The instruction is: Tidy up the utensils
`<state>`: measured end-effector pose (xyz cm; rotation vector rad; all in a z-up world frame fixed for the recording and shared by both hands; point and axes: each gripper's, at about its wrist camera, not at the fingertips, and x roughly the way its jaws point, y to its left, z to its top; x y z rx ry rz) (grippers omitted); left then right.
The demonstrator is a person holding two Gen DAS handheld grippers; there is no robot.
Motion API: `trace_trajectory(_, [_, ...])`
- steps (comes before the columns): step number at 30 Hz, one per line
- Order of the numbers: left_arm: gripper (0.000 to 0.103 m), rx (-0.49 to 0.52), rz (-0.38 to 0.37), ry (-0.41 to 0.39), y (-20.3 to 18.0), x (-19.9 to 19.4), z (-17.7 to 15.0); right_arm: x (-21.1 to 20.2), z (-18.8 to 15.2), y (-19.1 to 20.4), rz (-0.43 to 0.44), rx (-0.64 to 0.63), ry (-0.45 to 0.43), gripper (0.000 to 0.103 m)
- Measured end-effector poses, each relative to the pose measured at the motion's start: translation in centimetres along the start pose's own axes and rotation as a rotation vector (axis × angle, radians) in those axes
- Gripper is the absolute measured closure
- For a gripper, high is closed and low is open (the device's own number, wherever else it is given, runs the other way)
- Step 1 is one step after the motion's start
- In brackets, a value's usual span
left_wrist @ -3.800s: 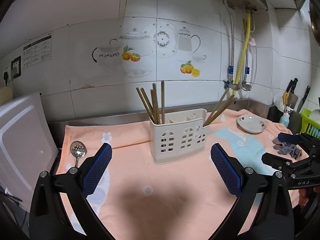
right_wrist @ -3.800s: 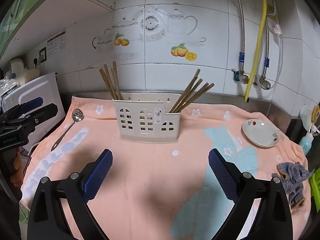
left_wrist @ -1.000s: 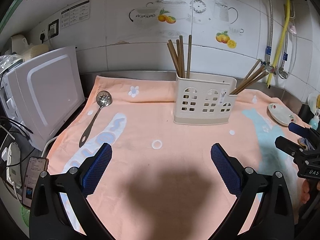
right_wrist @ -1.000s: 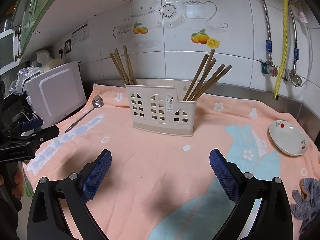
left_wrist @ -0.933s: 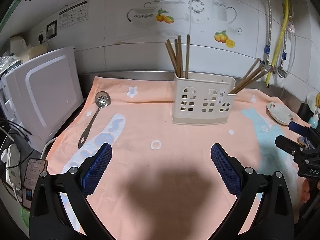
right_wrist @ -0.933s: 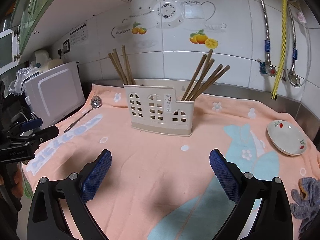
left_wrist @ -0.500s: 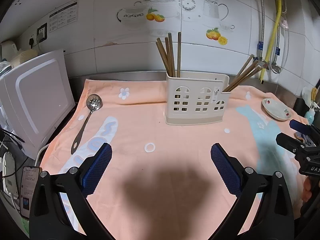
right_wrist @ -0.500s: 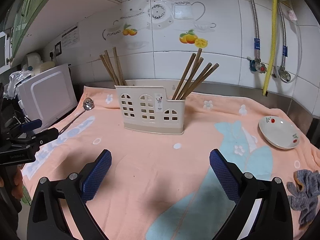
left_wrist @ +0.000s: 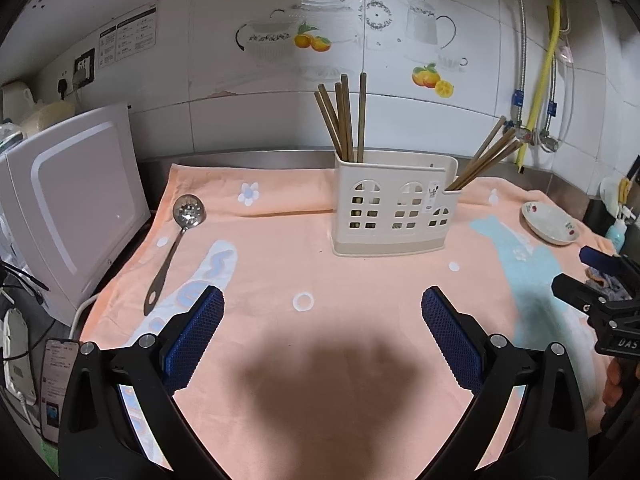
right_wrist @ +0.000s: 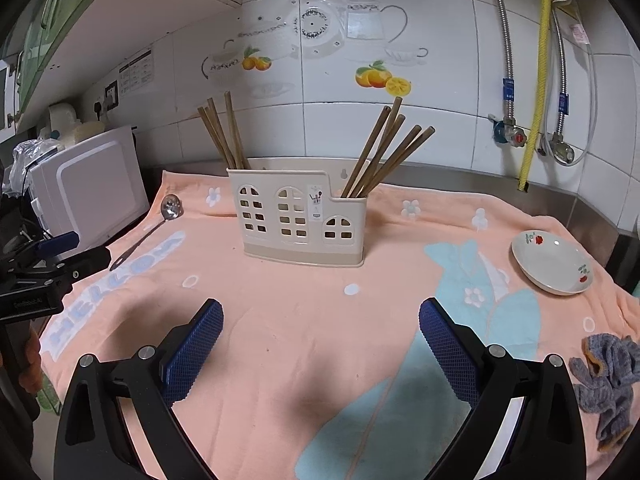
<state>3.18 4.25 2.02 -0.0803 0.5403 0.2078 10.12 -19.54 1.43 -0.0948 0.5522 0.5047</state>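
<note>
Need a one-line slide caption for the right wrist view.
Open right gripper faces cream plastic utensil caddy holding brown chopsticks; slotted metal spoon lies loose on towel.

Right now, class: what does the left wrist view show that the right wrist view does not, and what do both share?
Only the left wrist view shows the phone at the counter's left edge and the blue bottle far right. Only the right wrist view shows the green cabinet overhead and the whole grey cloth. Both share the cream utensil holder with chopsticks, the slotted spoon, the small dish and the peach towel.
</note>
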Motion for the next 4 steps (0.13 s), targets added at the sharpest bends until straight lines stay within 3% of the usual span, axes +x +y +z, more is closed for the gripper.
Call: trace_trajectory(4, [0.005, 0.0, -0.01, 0.0, -0.02, -0.18, -0.19, -0.19, -0.29, 0.1, -0.002, 0.002, 0.001, 0.008])
